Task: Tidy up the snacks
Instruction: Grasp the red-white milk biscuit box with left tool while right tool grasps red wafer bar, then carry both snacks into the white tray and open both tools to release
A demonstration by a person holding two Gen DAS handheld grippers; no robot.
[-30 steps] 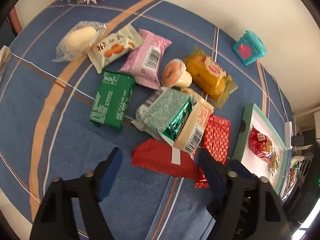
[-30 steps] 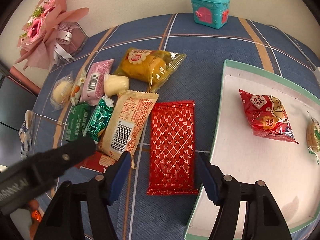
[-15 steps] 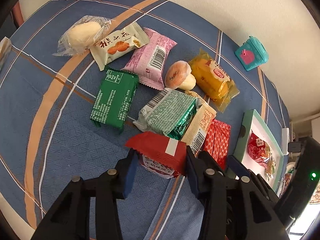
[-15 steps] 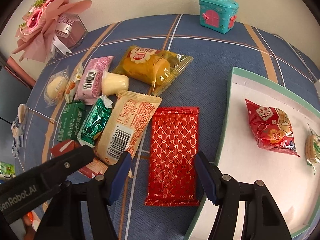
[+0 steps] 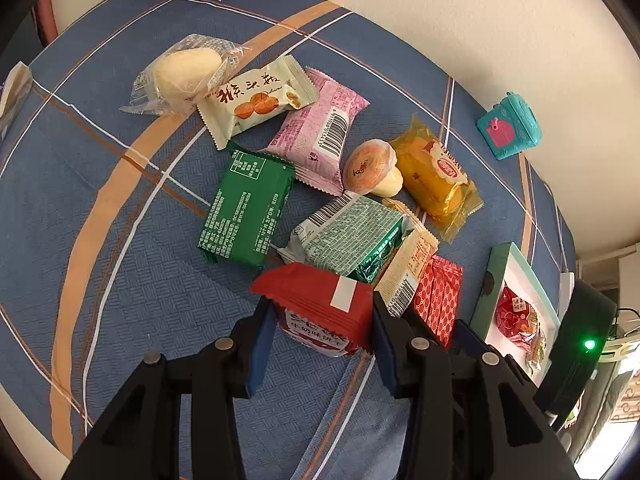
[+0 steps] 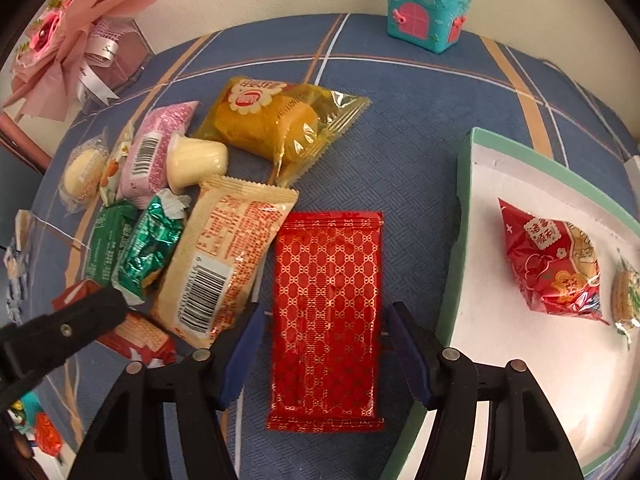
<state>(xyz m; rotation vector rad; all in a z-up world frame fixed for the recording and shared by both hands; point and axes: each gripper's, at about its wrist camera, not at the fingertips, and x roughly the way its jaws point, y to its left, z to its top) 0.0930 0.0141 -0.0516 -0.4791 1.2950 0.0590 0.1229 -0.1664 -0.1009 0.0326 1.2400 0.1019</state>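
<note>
My left gripper (image 5: 322,320) is shut on a red wafer packet (image 5: 320,304) and holds it tilted just above the blue cloth; the packet also shows in the right wrist view (image 6: 136,336). My right gripper (image 6: 324,344) is open, its fingers either side of a flat red patterned packet (image 6: 326,320) that lies on the cloth. A green-rimmed white tray (image 6: 464,240) to the right holds a red snack bag (image 6: 552,264) and a small biscuit pack (image 6: 624,296).
Loose snacks lie in a pile: cream barcode packet (image 6: 224,264), green foil packet (image 5: 352,240), dark green packet (image 5: 244,208), pink packet (image 5: 320,140), yellow cake (image 6: 276,120), jelly cup (image 6: 196,160). A teal toy house (image 6: 424,12) and pink bouquet (image 6: 72,44) stand at the back.
My left gripper has shut on the red wafer packet and tipped it up off the cloth. My right gripper has moved forward so its fingers straddle the red patterned packet.
</note>
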